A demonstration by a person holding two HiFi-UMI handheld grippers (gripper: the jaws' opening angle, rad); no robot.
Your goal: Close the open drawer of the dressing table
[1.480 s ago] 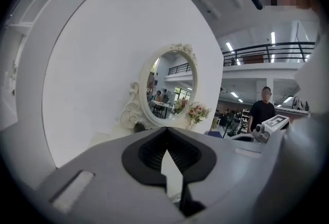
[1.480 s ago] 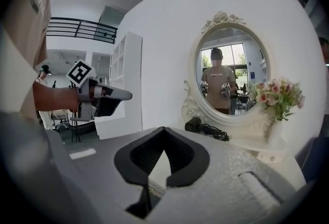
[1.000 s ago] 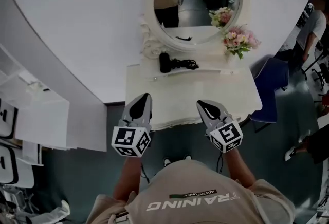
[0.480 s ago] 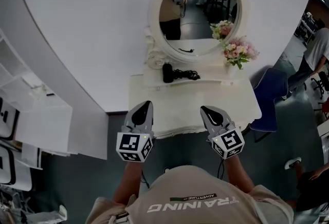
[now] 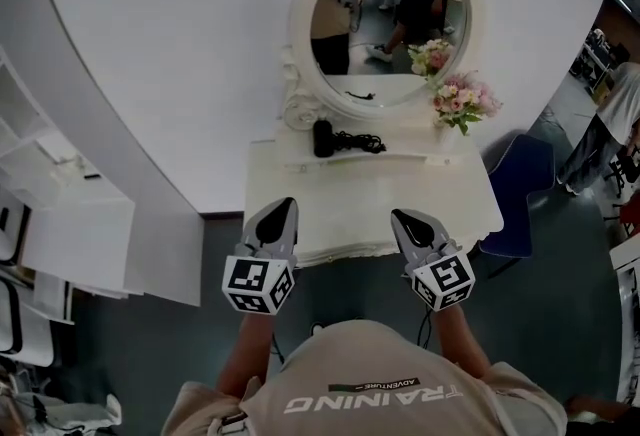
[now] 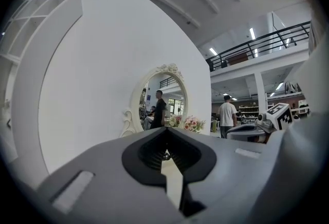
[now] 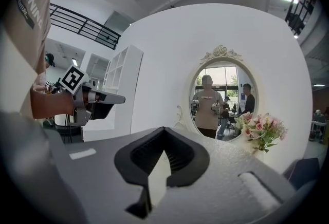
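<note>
The white dressing table [image 5: 370, 189] stands against a curved white wall, with an oval mirror [image 5: 385, 19] above it. A black hair dryer [image 5: 324, 138] and pink flowers [image 5: 462, 101] sit at its back. From above I cannot tell how far the drawer stands out at the front edge [image 5: 345, 250]. My left gripper [image 5: 284, 205] hovers over the front left of the tabletop, shut and holding nothing. My right gripper [image 5: 398, 216] hovers over the front right, also shut and holding nothing. In the left gripper view the left gripper [image 6: 165, 129] points at the mirror [image 6: 162, 107]; the right gripper [image 7: 163, 129] does the same.
A blue chair [image 5: 524, 186] stands close to the table's right side. White shelf units [image 5: 70, 234] fill the left. A person [image 5: 600, 129] walks at the far right. Dark floor lies between me and the table front.
Both grippers have barely moved over the table's front edge. The head view has shifted slightly. A person has walked into the mirror's reflection, and the person at the right has moved.
</note>
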